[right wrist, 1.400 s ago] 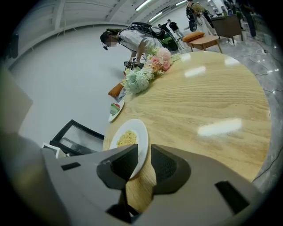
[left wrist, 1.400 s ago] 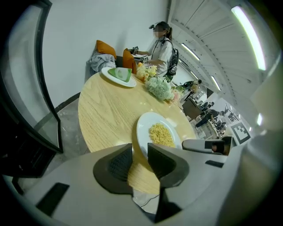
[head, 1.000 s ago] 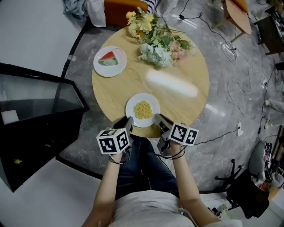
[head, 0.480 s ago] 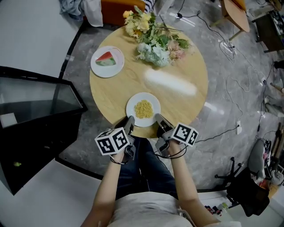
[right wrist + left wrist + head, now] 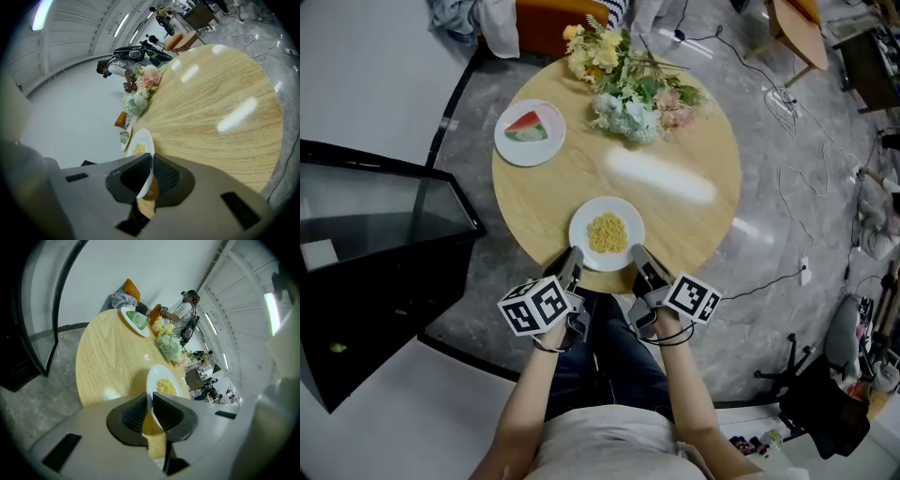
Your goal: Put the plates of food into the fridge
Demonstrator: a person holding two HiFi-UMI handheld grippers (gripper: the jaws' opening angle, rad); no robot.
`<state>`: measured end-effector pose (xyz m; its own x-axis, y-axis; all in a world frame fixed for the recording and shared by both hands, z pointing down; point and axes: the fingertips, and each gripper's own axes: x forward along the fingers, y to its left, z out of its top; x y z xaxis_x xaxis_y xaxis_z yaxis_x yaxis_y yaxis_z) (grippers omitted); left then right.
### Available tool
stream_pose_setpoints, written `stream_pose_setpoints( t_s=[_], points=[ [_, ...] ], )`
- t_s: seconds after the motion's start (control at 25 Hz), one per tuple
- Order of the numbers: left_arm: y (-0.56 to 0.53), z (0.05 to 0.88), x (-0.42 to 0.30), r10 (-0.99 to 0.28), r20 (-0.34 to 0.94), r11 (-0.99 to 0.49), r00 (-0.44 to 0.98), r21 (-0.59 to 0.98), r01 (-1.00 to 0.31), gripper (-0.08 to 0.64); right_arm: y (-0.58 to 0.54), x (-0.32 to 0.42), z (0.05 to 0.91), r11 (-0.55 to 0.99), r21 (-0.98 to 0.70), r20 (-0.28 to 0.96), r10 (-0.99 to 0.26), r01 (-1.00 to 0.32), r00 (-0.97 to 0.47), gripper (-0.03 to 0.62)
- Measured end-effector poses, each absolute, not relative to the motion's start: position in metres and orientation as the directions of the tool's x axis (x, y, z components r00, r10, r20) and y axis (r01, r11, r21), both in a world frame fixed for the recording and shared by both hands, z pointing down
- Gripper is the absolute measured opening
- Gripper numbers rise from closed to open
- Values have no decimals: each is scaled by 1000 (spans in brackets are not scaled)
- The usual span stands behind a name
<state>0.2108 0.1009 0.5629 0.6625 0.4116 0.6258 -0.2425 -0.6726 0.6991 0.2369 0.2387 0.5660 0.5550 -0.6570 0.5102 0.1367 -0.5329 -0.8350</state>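
The white round plate (image 5: 581,235) with a heap of yellow food (image 5: 607,232) lies at the near edge of the round wooden surface (image 5: 684,216), just before you. Your left claw (image 5: 573,256) is closed on the plate's near left rim. Your right claw (image 5: 637,251) pinches the near right rim; its jaws have just been closing, with the rim between them. A second white plate (image 5: 510,142) with a watermelon slice (image 5: 528,124) lies at the far left, well apart, near a bunch of flowers (image 5: 630,89).
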Motion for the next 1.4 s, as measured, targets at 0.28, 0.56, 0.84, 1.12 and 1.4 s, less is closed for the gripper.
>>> stream_pose_setpoints(
  t_s=[0.28,0.56,0.84,1.12,1.4],
  points=[
    [95,531,221,429,586,-649,688,729,-216,40,235,243,539,-488,-858,480,-657,157,582,31],
    [85,501,227,413,550,-640,726,742,-198,40,223,254,511,-462,-877,449,-688,134,570,29],
    [59,485,215,307,539,-605,784,747,-277,40,198,256,495,-485,-870,465,-751,85,469,26],
    [43,471,181,141,515,-543,845,754,-369,40,168,249,476,-456,-889,416,-845,-47,336,25],
    [7,457,110,-72,469,-449,880,772,-449,40,112,205,458,-388,-904,363,-918,-181,157,25]
  ],
)
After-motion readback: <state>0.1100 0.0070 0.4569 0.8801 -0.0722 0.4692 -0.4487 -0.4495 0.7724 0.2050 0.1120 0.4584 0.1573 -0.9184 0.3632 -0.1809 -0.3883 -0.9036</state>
